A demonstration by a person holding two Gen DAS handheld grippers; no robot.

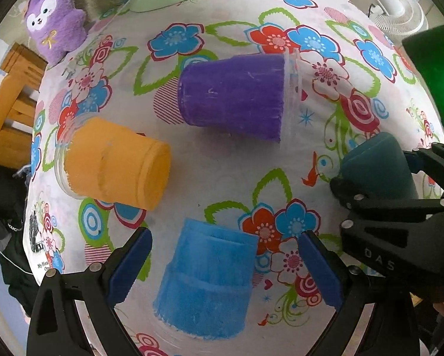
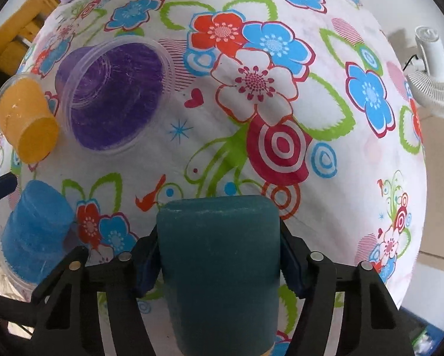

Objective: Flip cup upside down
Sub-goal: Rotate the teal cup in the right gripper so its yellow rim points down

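Teal cup (image 2: pixel 219 267), lower centre, pinched by the right hand-held gripper (image 2: pixel 219 255). Blue cup (image 1: pixel 207 281) stands inverted between the spread left hand-held gripper (image 1: pixel 222 270); orange cup (image 1: pixel 118 163) and purple cup (image 1: pixel 234 101) lie toppled on the counter (image 1: pixel 222 178).

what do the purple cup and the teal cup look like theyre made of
Purple cup: apparently clear thin plastic with a purple lining or coating; the see-through rim and scratchy streaks suggest so. Teal cup, clamped in the right gripper: matte and slightly fuzzy, maybe foam or a flocked coating. Its rim is hidden, so this is uncertain.
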